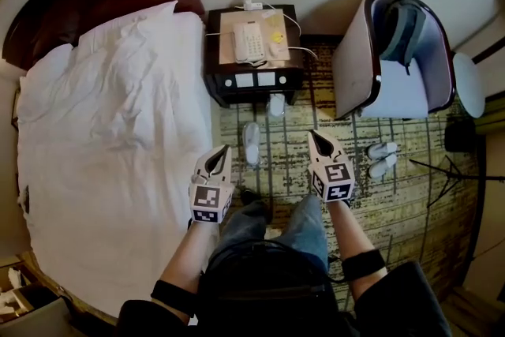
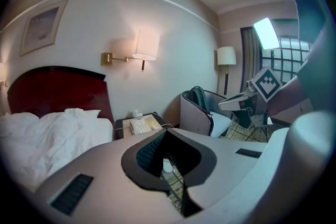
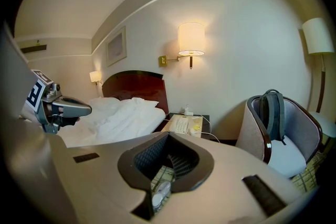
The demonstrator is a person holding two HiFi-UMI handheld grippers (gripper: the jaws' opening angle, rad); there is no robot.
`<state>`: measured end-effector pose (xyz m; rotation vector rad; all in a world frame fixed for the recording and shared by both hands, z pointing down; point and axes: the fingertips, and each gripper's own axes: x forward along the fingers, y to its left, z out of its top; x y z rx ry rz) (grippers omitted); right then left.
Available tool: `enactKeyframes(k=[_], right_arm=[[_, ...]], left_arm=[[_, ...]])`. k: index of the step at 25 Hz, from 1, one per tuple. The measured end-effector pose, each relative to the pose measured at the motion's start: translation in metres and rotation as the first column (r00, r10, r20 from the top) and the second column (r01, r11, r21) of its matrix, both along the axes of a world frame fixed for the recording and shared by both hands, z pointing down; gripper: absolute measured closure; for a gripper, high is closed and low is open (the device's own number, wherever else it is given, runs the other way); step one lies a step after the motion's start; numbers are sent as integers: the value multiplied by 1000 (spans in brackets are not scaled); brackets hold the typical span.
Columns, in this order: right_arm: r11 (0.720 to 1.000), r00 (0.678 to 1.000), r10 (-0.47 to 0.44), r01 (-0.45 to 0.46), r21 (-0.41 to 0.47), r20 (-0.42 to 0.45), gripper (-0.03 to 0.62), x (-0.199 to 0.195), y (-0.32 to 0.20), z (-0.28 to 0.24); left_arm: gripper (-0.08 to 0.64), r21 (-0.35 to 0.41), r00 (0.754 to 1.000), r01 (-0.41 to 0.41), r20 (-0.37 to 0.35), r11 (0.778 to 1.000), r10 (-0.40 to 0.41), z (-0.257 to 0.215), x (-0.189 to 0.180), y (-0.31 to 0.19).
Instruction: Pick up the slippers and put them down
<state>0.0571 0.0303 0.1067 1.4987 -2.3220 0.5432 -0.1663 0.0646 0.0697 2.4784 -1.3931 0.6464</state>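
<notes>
Both sets of fingers are clenched with nothing in them. Left gripper [image 1: 218, 155] and right gripper [image 1: 316, 140] hang over the carpet [image 1: 410, 209], pointing forward and down, apart from each other.

Slippers: all on the carpet, none lifted.
- middle slipper [image 1: 251, 143]: lies lengthwise just ahead of the grippers, between them and nearer the left one
- small slipper [image 1: 275, 105]: up against the front of the bedside bench [image 1: 254, 79]. Too small to be sure it's a slipper, but I count it as one.
- far slippers [image 1: 382, 148]: two side by side in front of the chair [image 1: 355, 67], well apart from the right gripper

Count: 4 slippers (3 sure, 1 probable), 2 grippers, 1 bed [image 1: 110, 130], 1 bedside bench, 1 phone [image 1: 248, 39], 1 chair, 1 backpack [image 1: 402, 28].

Handling, my read: these look like thin white hotel slippers.
- light, soft and floppy, not fragile
- cloth surface, so slip is unlikely
- the sole will likely droop or fold if held at one end

They lie flat on the carpet, so there's little edge to get under. Best hold is probably a pinch on the raised toe band; second choice is the sole edge at mid-length so it hangs balanced. One slipper per gripper. A light squeeze should do.
</notes>
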Motion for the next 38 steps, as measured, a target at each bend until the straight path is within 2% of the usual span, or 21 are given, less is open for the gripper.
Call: enactKeyframes(k=[4, 10, 16, 20, 25, 30, 38], right_arm=[[1000, 1000, -4, 4, -2, 7, 584, -7, -14, 6], [995, 995, -97, 97, -19, 6, 584, -16, -56, 21], [976, 976, -216, 216, -24, 14, 584, -26, -99, 55], [966, 966, -257, 258, -18, 23, 584, -30, -124, 85], [981, 981, -192, 193, -15, 39, 584, -29, -146, 133], [994, 993, -104, 105, -7, 63, 584, -40, -153, 202], [998, 995, -56, 58, -25, 79, 584, -56, -153, 329]], left_arm=[[558, -19, 1000, 5, 6, 1000, -4, 10, -7, -12], [558, -56, 995, 97, -3, 994, -97, 33, -6, -38], [558, -72, 964, 265, 6, 961, -266, 77, -9, -59], [558, -85, 947, 321, 11, 943, -321, 119, -8, -74], [537, -142, 947, 320, 11, 937, -321, 187, -7, -83], [438, -172, 960, 277, 10, 945, -280, 273, -7, -90], [291, -248, 958, 279, 13, 928, -285, 416, -4, -90]])
